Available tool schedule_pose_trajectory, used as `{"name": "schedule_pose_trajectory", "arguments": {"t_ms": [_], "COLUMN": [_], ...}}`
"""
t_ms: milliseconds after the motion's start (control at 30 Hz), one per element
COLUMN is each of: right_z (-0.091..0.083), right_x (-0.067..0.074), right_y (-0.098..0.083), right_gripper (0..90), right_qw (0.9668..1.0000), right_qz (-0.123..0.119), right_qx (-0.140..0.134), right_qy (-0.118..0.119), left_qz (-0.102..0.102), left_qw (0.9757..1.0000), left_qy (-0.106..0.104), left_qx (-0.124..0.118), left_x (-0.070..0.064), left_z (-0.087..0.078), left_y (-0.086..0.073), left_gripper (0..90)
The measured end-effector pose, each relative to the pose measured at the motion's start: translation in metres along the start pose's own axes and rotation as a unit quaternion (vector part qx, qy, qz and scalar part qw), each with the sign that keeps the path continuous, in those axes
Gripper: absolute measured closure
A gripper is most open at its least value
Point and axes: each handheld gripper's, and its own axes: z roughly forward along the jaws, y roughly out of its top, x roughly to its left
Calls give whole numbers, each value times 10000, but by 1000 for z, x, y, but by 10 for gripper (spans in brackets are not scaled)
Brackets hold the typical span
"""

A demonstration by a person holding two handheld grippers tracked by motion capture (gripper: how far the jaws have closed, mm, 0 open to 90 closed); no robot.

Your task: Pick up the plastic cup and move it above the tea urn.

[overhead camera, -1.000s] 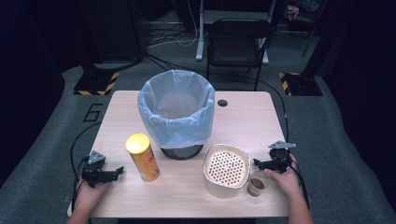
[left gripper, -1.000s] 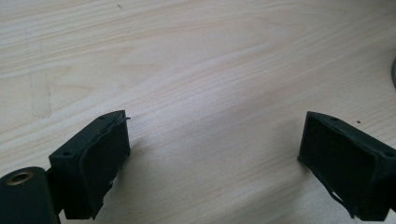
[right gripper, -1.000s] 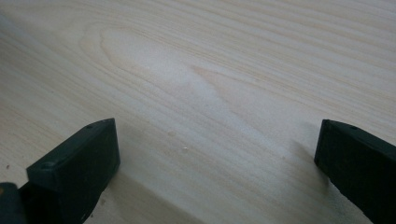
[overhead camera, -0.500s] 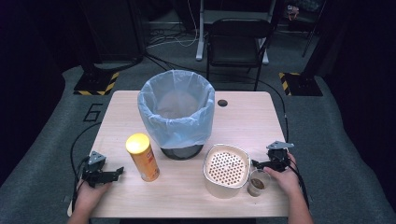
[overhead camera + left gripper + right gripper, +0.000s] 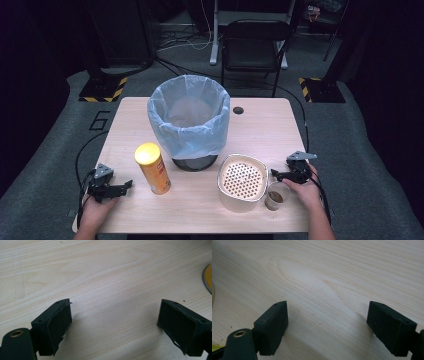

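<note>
left gripper (image 5: 125, 186) gaping over bare table (image 5: 260, 130), jaws just easing inward, nothing between; beside yellow can (image 5: 152, 168) | right gripper (image 5: 274, 175) gaping too, jaws just narrowing, empty; just above small cup (image 5: 276, 195), next to perforated container (image 5: 242, 182)

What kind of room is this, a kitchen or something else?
Probably not a kitchen but a lab or studio set up for recording. A small wooden table stands on grey carpet in a dark room, cables run across the floor behind it, and yellow-and-black striped bases stand at the back near an empty chair.
</note>
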Motion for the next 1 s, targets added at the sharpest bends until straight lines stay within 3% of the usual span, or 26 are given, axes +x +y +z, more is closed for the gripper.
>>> {"name": "schedule_pose_trajectory", "arguments": {"t_ms": [67,100,167,433,567,700,767,867,1000], "right_z": [-1,-6,-11,-35,-61,-84,-87,-97,-105], "right_x": [0,2,3,4,13,23,25,34,46], "right_y": [0,1,2,13,23,33,34,35,32], "right_gripper": [236,303,340,375,390,377,367,349,338], "right_qw": [10000,9999,9997,9988,9981,9981,9980,9982,9988], "right_qz": [-17,113,210,421,500,433,456,353,190], "right_qx": [9,44,-48,-141,-242,-425,-424,-484,-431], "right_qy": [21,-75,-94,-217,-271,-111,-86,71,124], "left_qz": [-10,-23,-25,0,-12,2,12,5,12], "left_qw": [10000,10000,10000,10000,10000,10000,10000,10000,10000], "left_qy": [15,21,22,-7,-23,-6,-46,8,-11], "left_qx": [-35,-72,-66,-47,-15,-58,55,-59,-3], "left_x": [0,-1,-1,0,0,0,0,0,0], "left_z": [1,1,1,1,1,2,0,2,1], "left_y": [0,-1,-1,0,0,0,1,1,1], "left_gripper": [117,117,117,117,117,117,117,117,117]}}
